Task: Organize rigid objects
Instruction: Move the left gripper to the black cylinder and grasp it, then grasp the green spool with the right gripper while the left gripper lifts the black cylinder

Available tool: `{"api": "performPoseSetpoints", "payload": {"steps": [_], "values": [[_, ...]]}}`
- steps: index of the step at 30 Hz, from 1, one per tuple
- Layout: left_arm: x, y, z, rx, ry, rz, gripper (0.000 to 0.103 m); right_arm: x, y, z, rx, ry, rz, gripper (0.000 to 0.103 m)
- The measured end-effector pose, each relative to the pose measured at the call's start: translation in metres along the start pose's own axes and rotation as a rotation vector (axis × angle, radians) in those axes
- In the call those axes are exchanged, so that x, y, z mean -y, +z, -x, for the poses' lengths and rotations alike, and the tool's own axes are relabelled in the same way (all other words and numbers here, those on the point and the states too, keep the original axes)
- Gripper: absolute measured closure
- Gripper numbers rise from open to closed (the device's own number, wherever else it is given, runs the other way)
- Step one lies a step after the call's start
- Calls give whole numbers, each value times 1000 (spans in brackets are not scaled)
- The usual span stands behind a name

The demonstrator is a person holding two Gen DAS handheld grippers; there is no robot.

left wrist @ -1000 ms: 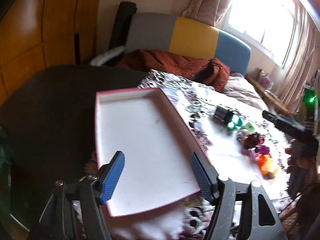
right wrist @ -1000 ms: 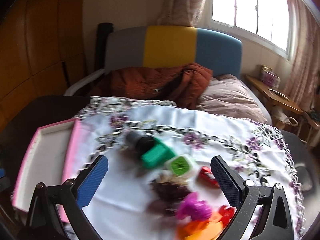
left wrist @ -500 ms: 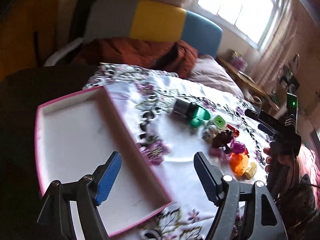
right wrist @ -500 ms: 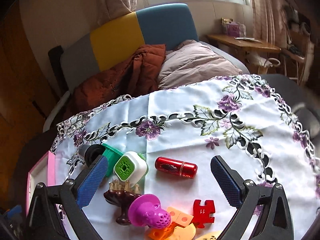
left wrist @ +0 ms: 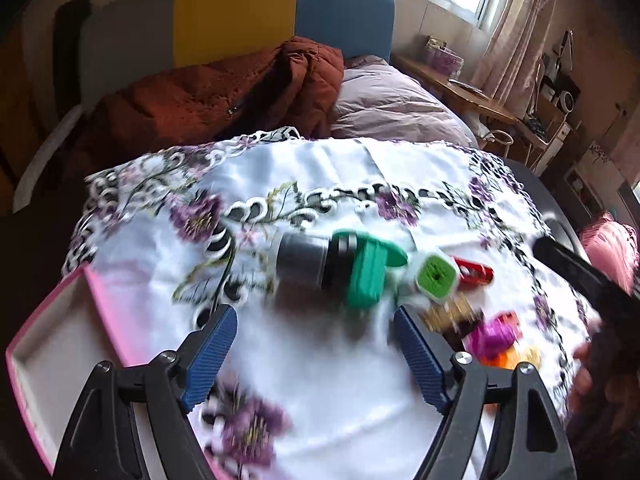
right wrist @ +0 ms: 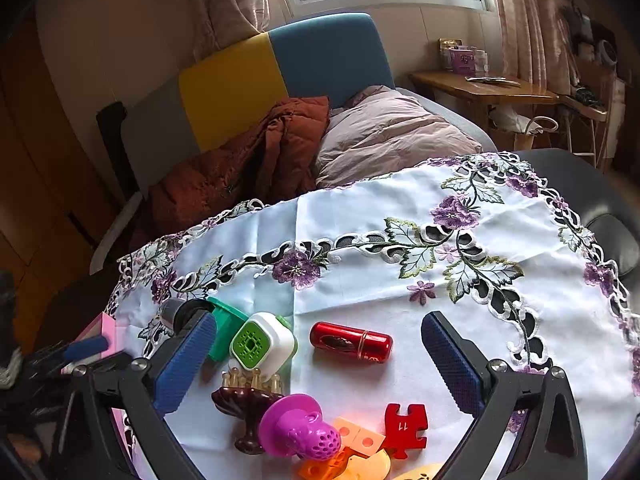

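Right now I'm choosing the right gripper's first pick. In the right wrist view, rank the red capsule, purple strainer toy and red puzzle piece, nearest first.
From the right gripper:
1. Red capsule, lying on its side between the fingertips.
2. Purple strainer toy, lower and slightly left, and the red puzzle piece, lower right: too close to call.

Left gripper: our left gripper [left wrist: 314, 342] has swung right, off the pink-rimmed white tray [left wrist: 52, 332], which now sits at the view's left edge.
Ahead of it: the grey-and-green cylindrical plastic toy [left wrist: 332, 268] now lies just beyond our wide-spread jaws, blurred.
Right gripper: our right gripper [right wrist: 320, 352] has moved right; the red metallic capsule [right wrist: 351, 342] now lies between its parted jaws, and the green-faced white cube [right wrist: 262, 344] sits by the left finger.
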State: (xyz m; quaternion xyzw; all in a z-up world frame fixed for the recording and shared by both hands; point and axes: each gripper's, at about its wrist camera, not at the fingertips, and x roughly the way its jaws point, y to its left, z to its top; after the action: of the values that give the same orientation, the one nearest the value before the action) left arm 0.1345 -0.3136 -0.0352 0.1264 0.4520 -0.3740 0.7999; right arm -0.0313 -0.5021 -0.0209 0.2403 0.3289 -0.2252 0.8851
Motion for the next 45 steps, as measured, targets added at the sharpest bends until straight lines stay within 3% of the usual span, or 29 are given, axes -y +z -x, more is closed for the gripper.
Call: {"api": "performPoseSetpoints", "payload": {"steps": [5,12,13,14,16,22,28,36,41,45], "values": [[1,16,-26,-15,19,-45,16,6,2,-2,-6,4,-28,0],[-8,29,-61,-73,-38,8,15,7,2,-6,-19,13,-39,0],[-9,29,-66,-88,-53,17,17,7,2,-6,-19,12,-36,0],[-10,29,-71,-101,-68,26,29,6,2,-7,-20,9,-30,0],[-13,25,-73,-97,-77,37,33,4,2,-7,-19,-1,-17,0],[-26,6,-38,-34,-94,92,34,9,2,-7,-19,-4,-41,0],[-32,-29,13,20,-48,95,33,0,-2,-10,-41,11,-7,1],[-46,-78,70,92,-7,110,33,-56,-9,-19,-97,88,166,21],[-63,-104,89,101,-1,167,33,-113,-9,-52,-198,96,320,37],[-81,-123,105,121,8,217,33,-138,-12,-97,-339,8,401,41]]}}
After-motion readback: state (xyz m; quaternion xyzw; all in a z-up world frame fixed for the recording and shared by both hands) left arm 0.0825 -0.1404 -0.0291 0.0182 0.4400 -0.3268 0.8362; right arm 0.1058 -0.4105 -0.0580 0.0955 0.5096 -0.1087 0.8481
